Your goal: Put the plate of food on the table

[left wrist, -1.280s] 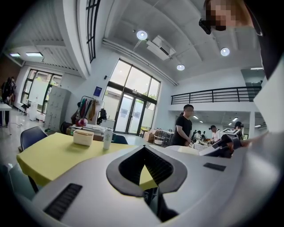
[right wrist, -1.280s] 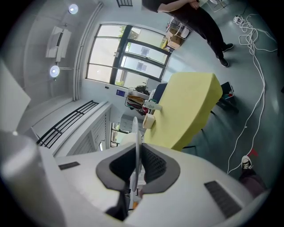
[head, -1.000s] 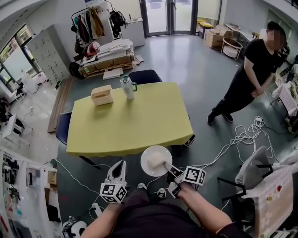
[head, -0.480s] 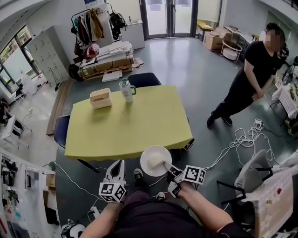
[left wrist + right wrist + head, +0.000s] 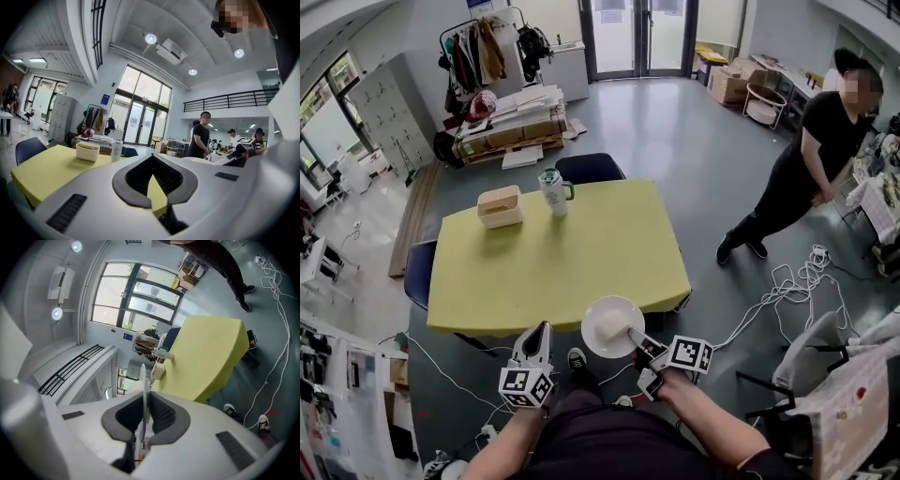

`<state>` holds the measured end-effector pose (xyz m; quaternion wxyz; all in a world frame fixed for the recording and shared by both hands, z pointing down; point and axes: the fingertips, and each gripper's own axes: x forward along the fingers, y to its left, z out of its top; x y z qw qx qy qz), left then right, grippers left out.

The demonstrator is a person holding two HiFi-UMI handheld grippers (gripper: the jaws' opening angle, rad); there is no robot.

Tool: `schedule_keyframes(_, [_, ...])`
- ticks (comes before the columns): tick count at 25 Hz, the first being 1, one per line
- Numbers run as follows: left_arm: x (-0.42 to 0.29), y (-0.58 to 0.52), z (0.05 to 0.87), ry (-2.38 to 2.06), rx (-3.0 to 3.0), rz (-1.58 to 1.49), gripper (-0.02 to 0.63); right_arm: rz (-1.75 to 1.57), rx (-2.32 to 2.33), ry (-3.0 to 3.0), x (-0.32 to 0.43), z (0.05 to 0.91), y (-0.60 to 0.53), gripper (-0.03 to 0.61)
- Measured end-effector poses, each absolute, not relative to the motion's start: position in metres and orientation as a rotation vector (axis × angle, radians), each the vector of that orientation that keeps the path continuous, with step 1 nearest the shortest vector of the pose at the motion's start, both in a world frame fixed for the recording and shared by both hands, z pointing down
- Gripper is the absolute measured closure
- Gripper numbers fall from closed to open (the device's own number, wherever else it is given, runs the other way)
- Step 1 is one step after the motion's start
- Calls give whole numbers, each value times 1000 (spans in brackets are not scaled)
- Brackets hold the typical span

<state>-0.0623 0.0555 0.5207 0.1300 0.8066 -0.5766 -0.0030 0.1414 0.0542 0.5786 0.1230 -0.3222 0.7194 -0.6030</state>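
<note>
Plate [image 5: 613, 325] first, from the head view: round and white, with a pale mound of food at its middle. It is held roughly level at the near edge of the yellow desk [image 5: 553, 262]. I cannot tell whether its far rim is over the desktop or just short of it. My right gripper [image 5: 636, 336] has it by the near right rim. The left gripper [image 5: 539, 330] hangs beside it, apart from the plate. Far across the desk stand a pale box [image 5: 501, 205] and a tumbler [image 5: 554, 190], near each other.

In the left gripper view the jaws are pressed together at their tips with nothing between them, and the desk's yellow shows beyond.

In the right gripper view the plate appears edge-on as a thin white line. The jaws are pinching it between their dark pads.
</note>
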Motion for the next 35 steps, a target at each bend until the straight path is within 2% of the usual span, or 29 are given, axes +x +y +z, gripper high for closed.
schedule_keyframes(22, [-137, -130, 521, -1506, 2394, -28, 606, -1743, -1061, 2014, 60, 573, -97, 548])
schedule_keyframes(35, [-183, -201, 527, -1387, 2421, -52, 606, -1671, -1145, 1977, 13, 559, -160, 548])
